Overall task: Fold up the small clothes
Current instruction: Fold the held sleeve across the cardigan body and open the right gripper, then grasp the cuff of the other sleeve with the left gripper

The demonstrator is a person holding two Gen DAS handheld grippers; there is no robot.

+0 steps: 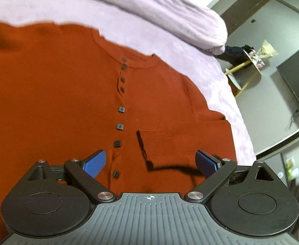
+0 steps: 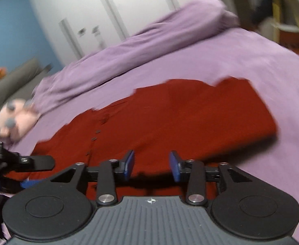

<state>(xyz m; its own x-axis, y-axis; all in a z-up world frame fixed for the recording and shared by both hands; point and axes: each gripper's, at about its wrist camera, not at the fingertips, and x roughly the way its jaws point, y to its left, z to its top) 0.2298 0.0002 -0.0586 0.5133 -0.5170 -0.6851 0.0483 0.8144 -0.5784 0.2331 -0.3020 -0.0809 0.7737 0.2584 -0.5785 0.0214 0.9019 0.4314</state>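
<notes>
A rust-orange cardigan (image 1: 57, 102) with a row of dark square buttons (image 1: 120, 126) lies flat, front up, on the lilac bedspread (image 1: 190, 61). One sleeve is folded across its body, with the ribbed cuff (image 1: 155, 143) near the button line. My left gripper (image 1: 151, 163) hovers over the lower front with its blue pads (image 1: 94, 164) wide apart: open, holding nothing. In the blurred right wrist view the cardigan (image 2: 180, 118) spreads ahead, and my right gripper (image 2: 152, 165) stands over its near edge with the jaws partly apart and nothing between them. A finger of the left gripper (image 2: 39, 162) shows at the left edge.
A rolled lilac duvet (image 2: 129, 51) lies along the far side of the bed. A pink plush toy (image 2: 17, 118) sits at the bed's left, by a grey cushion (image 2: 12, 75). Past the bed's right edge stand a small yellow-legged table (image 1: 243, 67) and a dark screen (image 1: 298, 81).
</notes>
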